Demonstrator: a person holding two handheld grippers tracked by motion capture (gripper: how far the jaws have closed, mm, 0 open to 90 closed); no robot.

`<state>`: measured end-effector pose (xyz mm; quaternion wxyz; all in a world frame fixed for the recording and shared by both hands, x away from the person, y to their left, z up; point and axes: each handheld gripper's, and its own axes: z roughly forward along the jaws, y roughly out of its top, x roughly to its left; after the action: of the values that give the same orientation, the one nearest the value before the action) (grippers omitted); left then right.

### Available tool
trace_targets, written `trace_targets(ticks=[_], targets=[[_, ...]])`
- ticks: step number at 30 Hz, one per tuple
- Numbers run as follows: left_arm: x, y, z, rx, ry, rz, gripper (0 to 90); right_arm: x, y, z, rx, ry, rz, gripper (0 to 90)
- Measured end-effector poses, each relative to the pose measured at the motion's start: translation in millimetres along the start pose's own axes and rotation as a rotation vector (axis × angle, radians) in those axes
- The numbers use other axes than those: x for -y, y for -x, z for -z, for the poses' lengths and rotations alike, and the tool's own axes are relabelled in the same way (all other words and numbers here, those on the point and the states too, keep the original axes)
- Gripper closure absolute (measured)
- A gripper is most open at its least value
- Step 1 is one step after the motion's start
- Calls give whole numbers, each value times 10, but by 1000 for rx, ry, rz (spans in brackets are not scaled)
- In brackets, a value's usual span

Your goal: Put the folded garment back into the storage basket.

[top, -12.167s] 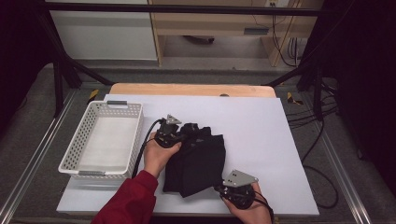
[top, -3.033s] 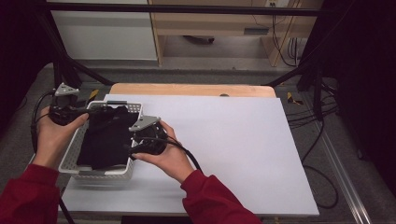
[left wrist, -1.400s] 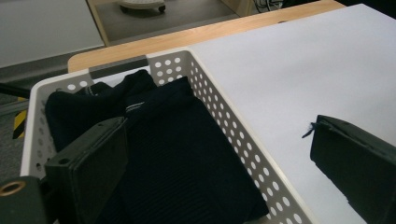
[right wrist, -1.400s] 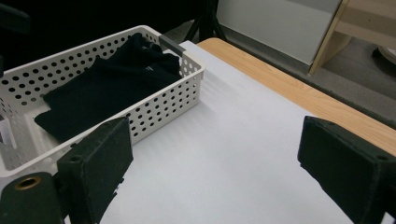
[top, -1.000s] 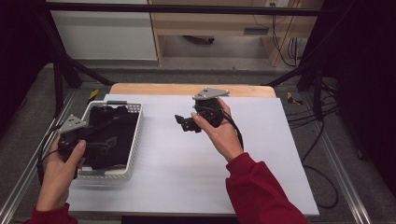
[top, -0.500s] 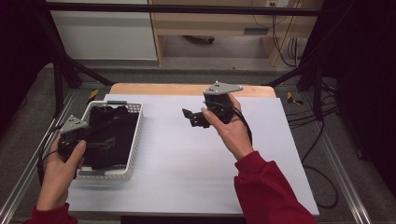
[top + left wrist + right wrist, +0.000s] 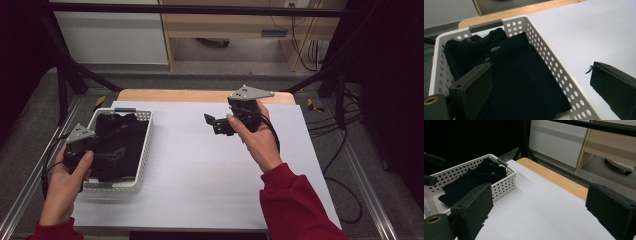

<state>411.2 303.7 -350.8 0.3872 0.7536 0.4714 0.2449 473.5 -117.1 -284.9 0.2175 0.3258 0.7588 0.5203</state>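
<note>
A folded black garment [image 7: 120,142] lies inside a white perforated basket [image 7: 143,150] at the table's left. My left gripper [image 7: 103,151] hovers over the basket's near left part, open and empty. In the left gripper view its tips [image 7: 541,82] stand wide apart, one over the garment [image 7: 519,72] and one beyond the basket wall [image 7: 554,58]. My right gripper [image 7: 213,125] is held up over the middle back of the table, pointing left, open and holding nothing. Between its spread tips [image 7: 541,212] I see white tabletop, with the basket [image 7: 507,181] and garment [image 7: 474,178] farther off.
White sheet [image 7: 200,175] covers the table, and a wooden strip [image 7: 190,95] runs along its far edge. Cables [image 7: 345,145] trail off the right side. Metal frame rails [image 7: 27,180] flank the table. Cabinets [image 7: 564,142] stand behind it.
The garment, on the table 12 s ago, now lies in the basket. Over the last second my right gripper drifted right and away from the basket. My left gripper stayed at the basket.
</note>
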Motion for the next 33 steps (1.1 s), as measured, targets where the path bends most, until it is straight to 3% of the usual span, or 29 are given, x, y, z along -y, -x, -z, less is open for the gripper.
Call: trace_targets(ticks=[31,33], targets=[[19,0,-19,17,-7,5,47,111,310,381,68,40,-40,71],[19,-2,-18,34,-5,12,49,137,335,411,74,41,-45,71]])
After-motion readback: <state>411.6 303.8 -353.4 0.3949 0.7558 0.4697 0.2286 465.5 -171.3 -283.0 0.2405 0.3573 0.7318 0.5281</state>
